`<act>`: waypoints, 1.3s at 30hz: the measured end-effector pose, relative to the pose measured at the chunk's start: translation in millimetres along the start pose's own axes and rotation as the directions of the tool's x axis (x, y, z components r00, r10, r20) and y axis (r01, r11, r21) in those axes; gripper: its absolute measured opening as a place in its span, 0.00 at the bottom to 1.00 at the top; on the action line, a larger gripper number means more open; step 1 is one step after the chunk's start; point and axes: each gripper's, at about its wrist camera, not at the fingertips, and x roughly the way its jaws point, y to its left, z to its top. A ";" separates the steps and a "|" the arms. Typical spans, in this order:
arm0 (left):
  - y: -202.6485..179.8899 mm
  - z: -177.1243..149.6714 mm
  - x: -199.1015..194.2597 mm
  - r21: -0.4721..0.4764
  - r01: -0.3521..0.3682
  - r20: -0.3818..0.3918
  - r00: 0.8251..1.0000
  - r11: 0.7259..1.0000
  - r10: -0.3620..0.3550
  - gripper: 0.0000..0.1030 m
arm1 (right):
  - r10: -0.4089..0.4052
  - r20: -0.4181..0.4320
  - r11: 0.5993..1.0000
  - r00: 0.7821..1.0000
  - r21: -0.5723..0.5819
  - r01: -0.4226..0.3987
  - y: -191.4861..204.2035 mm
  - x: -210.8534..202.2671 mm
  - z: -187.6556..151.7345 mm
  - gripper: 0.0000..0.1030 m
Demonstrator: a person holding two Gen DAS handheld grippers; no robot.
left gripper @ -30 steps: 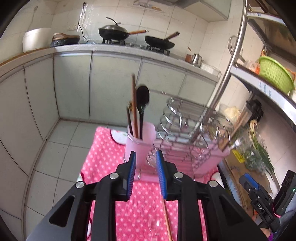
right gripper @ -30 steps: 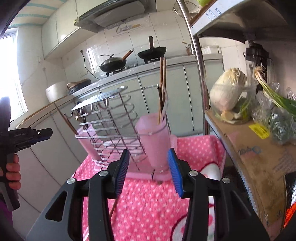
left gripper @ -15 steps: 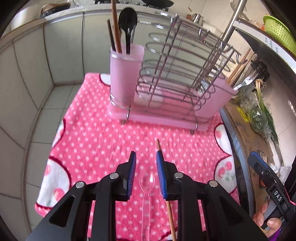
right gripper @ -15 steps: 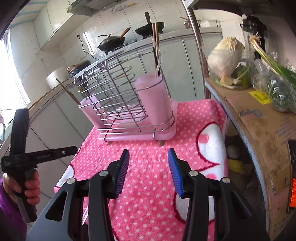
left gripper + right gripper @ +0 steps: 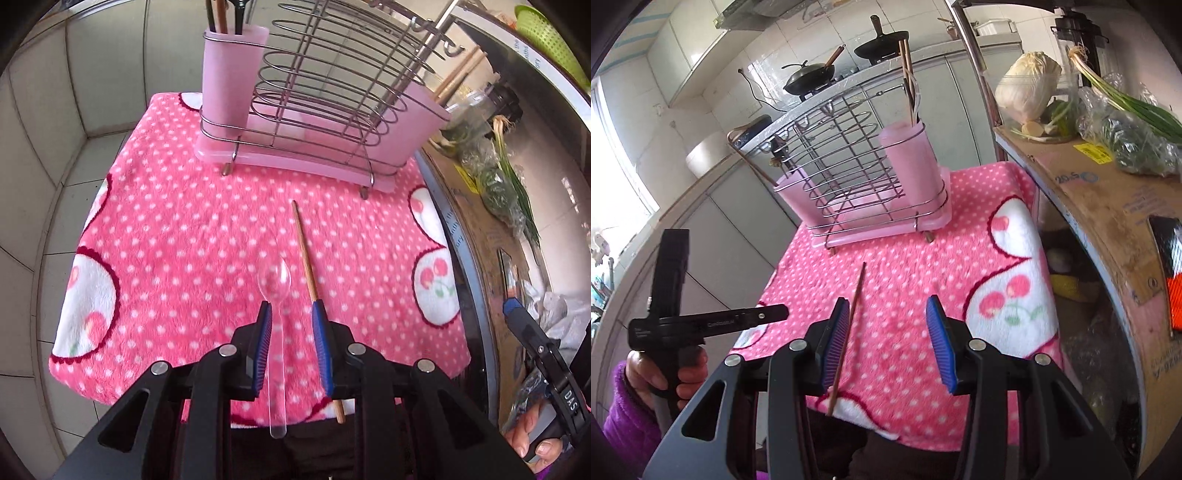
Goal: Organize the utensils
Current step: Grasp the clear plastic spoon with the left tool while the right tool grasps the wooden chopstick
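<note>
My left gripper (image 5: 291, 314) hangs unclenched over a clear plastic spoon (image 5: 275, 291) on the pink dotted cloth (image 5: 166, 229) — handle between its pads, ready to lift. A wooden chopstick (image 5: 304, 254) lies beside it. My right gripper (image 5: 889, 321) gapes empty — the utensil rack (image 5: 864, 184) waits beyond.

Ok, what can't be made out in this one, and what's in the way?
- Left wrist view: the tops of the utensils in the pink holder are cut off by the upper edge.
- Left wrist view: the left gripper straddles the clear spoon; whether a pad touches it cannot be told.
- Right wrist view: the spoon cannot be made out.
- Right wrist view: the right gripper covers part of the chopstick.
</note>
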 end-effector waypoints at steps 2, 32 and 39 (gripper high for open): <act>-2.1 -0.6 -1.8 0.014 0.010 -0.003 1.000 1.000 -0.010 0.21 | 0.024 -0.007 1.000 1.000 0.014 -0.024 3.5 -6.4 -5.9 0.43; 11.8 49.1 117.8 0.028 -0.017 -0.289 0.957 0.999 0.024 0.21 | 0.027 -0.249 0.995 0.968 0.104 -0.001 -26.0 117.8 18.8 0.43; 20.2 52.1 101.4 0.059 0.012 -0.229 0.973 0.998 0.002 0.02 | 0.012 -0.285 0.995 0.958 0.097 0.016 -22.2 137.1 27.0 0.43</act>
